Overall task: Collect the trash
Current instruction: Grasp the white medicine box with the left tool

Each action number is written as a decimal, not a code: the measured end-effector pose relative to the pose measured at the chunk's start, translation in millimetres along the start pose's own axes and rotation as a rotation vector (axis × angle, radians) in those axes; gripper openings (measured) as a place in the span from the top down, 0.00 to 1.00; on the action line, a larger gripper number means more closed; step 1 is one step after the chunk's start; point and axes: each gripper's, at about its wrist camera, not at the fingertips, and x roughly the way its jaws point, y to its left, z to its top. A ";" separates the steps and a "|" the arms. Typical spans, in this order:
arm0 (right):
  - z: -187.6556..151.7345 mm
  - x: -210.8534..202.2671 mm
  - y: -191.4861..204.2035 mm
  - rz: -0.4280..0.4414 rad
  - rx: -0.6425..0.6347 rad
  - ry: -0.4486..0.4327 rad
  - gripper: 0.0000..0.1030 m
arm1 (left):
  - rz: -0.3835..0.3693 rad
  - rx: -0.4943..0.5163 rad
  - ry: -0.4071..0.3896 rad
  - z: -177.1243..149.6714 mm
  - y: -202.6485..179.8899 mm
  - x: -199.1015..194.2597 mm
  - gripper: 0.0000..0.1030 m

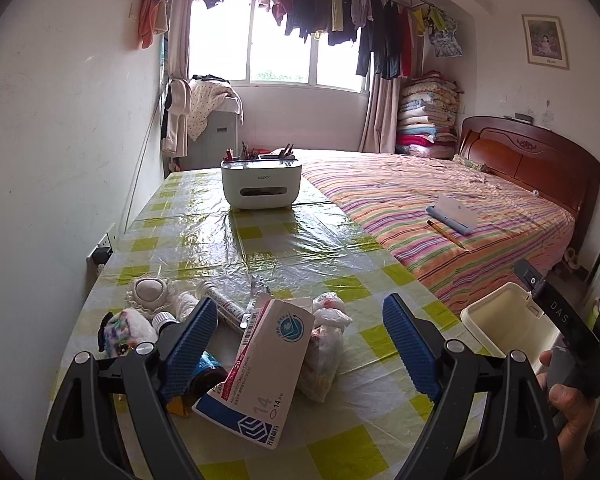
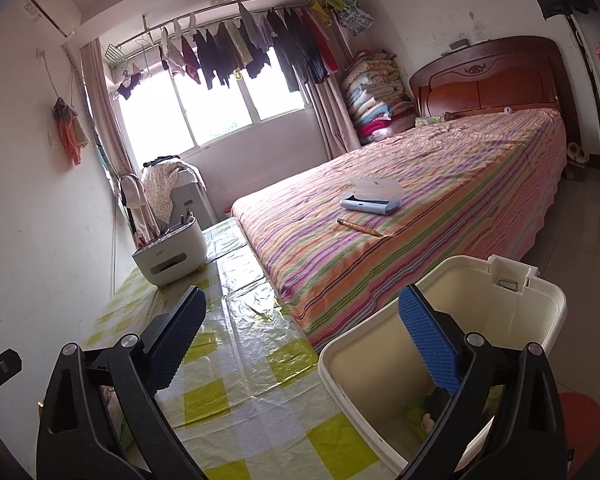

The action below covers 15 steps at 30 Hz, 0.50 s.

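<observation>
A pile of trash lies on the checked table (image 1: 284, 248): a white and blue medicine box (image 1: 260, 368), a knotted plastic bag (image 1: 324, 344), a syringe tube (image 1: 224, 304), small bottles (image 1: 168, 320) and a fluffy scrap (image 1: 124, 332). My left gripper (image 1: 304, 340) is open, its jaws standing either side of the box without pressing it. A cream bin (image 2: 444, 344) stands beside the table's right edge with something greenish at its bottom. My right gripper (image 2: 300, 340) is open and empty, its right finger (image 2: 428, 344) over the bin's mouth. In the left wrist view the bin (image 1: 508, 324) shows beside the right gripper's body (image 1: 568, 320).
A white desk organiser (image 1: 260, 184) stands at the table's far end. A bed with a striped cover (image 1: 440, 216) runs along the table's right side, with a pencil case (image 1: 456, 212) and a pencil (image 1: 444, 232) on it. A wall socket (image 1: 102, 252) sits left.
</observation>
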 end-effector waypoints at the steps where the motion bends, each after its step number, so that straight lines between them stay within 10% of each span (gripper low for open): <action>1: -0.6 -1.1 3.6 0.007 -0.006 -0.001 0.07 | 0.009 0.001 0.010 -1.4 4.8 1.4 0.20; 15: -13.6 -6.0 40.3 0.069 -0.078 0.018 0.07 | 0.025 0.014 0.169 -24.2 32.6 31.2 0.20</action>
